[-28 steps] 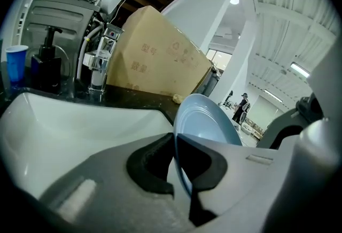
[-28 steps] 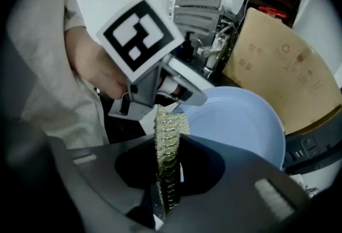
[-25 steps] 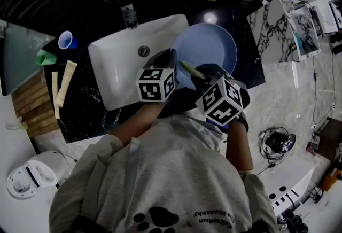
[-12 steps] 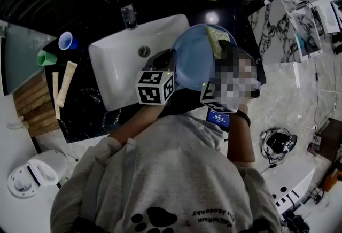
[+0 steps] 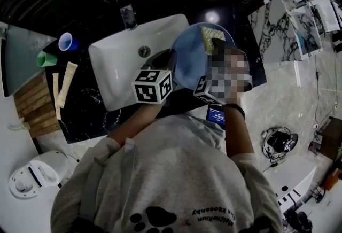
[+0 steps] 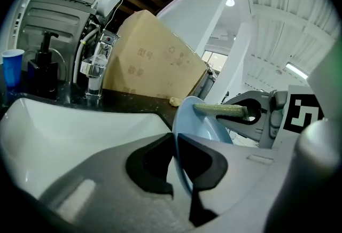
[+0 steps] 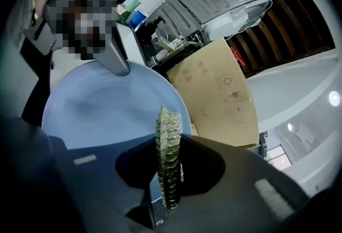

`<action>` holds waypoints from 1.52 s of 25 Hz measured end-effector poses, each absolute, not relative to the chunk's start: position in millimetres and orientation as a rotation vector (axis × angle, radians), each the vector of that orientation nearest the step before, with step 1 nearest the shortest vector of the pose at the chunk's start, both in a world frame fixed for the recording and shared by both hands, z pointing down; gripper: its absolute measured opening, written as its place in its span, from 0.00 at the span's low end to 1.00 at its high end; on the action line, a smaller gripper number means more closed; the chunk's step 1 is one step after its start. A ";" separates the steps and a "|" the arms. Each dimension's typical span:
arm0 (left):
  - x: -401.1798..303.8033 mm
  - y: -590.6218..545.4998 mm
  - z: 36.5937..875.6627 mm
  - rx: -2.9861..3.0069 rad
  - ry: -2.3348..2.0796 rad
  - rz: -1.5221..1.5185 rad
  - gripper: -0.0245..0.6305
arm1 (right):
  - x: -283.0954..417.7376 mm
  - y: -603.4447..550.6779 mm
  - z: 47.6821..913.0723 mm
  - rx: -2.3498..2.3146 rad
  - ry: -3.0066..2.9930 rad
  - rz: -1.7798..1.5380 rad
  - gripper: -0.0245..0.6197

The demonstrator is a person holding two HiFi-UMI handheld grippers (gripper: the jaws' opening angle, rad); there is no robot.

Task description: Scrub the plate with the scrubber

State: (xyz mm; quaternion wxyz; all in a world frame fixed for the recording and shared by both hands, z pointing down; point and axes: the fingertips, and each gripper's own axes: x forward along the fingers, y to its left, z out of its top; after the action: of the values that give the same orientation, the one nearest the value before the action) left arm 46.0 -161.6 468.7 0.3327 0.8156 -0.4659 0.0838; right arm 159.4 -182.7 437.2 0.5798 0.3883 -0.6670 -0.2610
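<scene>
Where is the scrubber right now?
Head view, right of centre: the scrubber is clamped in the right tongs at the far rim of the blue plate, just right of the sink.

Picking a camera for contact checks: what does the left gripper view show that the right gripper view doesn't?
Left gripper view only: the white sink basin, the faucet, and the plate edge-on in the left tongs. Right gripper view only: the plate's whole face, with the scrubber edge-on in the right tongs. Both: plate, scrubber, cardboard box.
</scene>
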 end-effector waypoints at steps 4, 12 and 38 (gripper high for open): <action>42.2 -163.6 472.1 2.111 -1.217 0.211 0.08 | 154.4 -183.9 454.4 0.849 -1.575 -0.562 0.15; 42.7 -160.7 474.0 2.118 -1.210 0.218 0.07 | 152.1 -162.7 496.3 0.724 -1.608 -0.348 0.15; 29.1 -158.6 488.4 2.059 -1.341 0.168 0.07 | 107.1 8.1 504.4 0.101 -1.775 0.384 0.15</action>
State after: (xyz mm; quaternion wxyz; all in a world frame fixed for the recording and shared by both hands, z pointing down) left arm 29.1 -158.6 488.4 0.3328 0.7884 -0.5134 0.0641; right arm 107.1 8.1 504.4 0.6144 0.0438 -0.7700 0.1665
